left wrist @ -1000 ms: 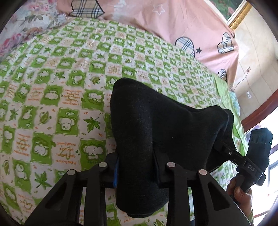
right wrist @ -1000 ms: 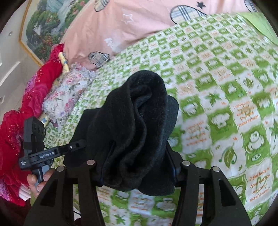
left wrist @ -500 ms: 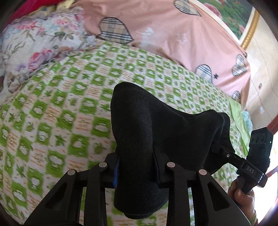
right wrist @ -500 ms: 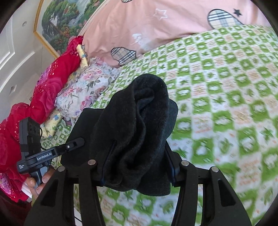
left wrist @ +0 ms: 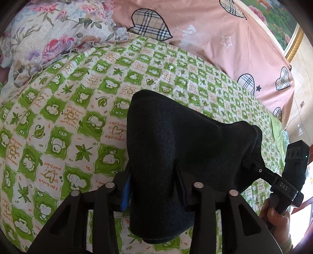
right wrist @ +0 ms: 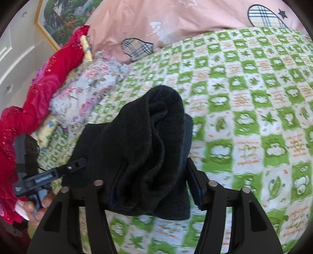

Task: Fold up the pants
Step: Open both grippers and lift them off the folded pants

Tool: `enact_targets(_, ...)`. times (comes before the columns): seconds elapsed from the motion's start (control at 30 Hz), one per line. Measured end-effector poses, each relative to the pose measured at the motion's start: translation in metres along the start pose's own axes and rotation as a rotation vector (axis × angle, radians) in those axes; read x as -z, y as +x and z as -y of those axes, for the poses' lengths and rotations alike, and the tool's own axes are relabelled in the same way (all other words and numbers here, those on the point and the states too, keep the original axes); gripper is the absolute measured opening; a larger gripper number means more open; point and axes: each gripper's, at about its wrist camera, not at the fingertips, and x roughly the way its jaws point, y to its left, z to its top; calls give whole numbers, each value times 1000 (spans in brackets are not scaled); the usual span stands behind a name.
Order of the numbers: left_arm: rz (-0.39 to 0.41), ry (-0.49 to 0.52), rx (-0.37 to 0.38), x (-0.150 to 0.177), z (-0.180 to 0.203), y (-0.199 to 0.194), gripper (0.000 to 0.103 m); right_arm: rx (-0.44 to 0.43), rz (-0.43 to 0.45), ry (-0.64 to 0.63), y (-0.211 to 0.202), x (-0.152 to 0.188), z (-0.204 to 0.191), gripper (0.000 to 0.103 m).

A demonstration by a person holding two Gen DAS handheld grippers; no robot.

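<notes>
Black folded pants (left wrist: 182,140) hang bunched between the fingers of my left gripper (left wrist: 152,172), just above the green checked bedsheet (left wrist: 68,121). Its jaws are opening, and the cloth still fills the gap and touches both pads. The other end of the pants (right wrist: 148,136) sits as a thick roll in my right gripper (right wrist: 154,166), whose jaws are opening too, with the cloth still between them. Each wrist view shows the other tool at the far end of the pants: the right gripper (left wrist: 273,177) and the left gripper (right wrist: 49,175), each in a hand.
A floral pillow (left wrist: 50,33) and a pink heart-patterned quilt (left wrist: 215,39) lie at the head of the bed. Red fabric (right wrist: 45,84) is heaped along the bed's left side. A framed picture (right wrist: 64,17) hangs on the wall. Bare sheet (right wrist: 254,117) stretches to the right.
Both grippers carried the pants across the bed toward the pillows, which now fill more of the views. The fingers of both stand slightly wider around the cloth.
</notes>
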Motion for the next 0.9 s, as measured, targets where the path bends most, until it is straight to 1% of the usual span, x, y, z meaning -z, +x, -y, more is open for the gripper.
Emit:
enact_targets(0.1, 8, 18, -29, 5, 2, 0, 51, 8, 7, 32, -4, 5, 13, 72)
enact_targets(0.13, 12, 22, -37, 6, 2, -1, 51, 8, 13, 47, -5, 7, 18, 73)
enact_targets(0.27, 23, 12, -51, 8, 2, -6, 59, 7, 25, 73, -10, 11, 21, 74)
enact_targets(0.43, 24, -1, -70, 13, 1, -13, 64, 47, 41, 51, -16, 13, 14, 74)
enact_targets(0.5, 26, -2, -72, 15, 1, -17, 68, 61, 49, 44, -20, 14, 12, 74)
enact_targets(0.67, 40, 11, -88, 20, 4, -26, 73, 111, 67, 23, -32, 17, 11, 79)
enact_targets(0.8, 59, 32, -107, 26, 9, -34, 76, 128, 82, 4, -40, 19, 4, 79)
enact_targets(0.9, 64, 44, -115, 31, 12, -39, 77, 140, 92, -23, -45, 22, -3, 83)
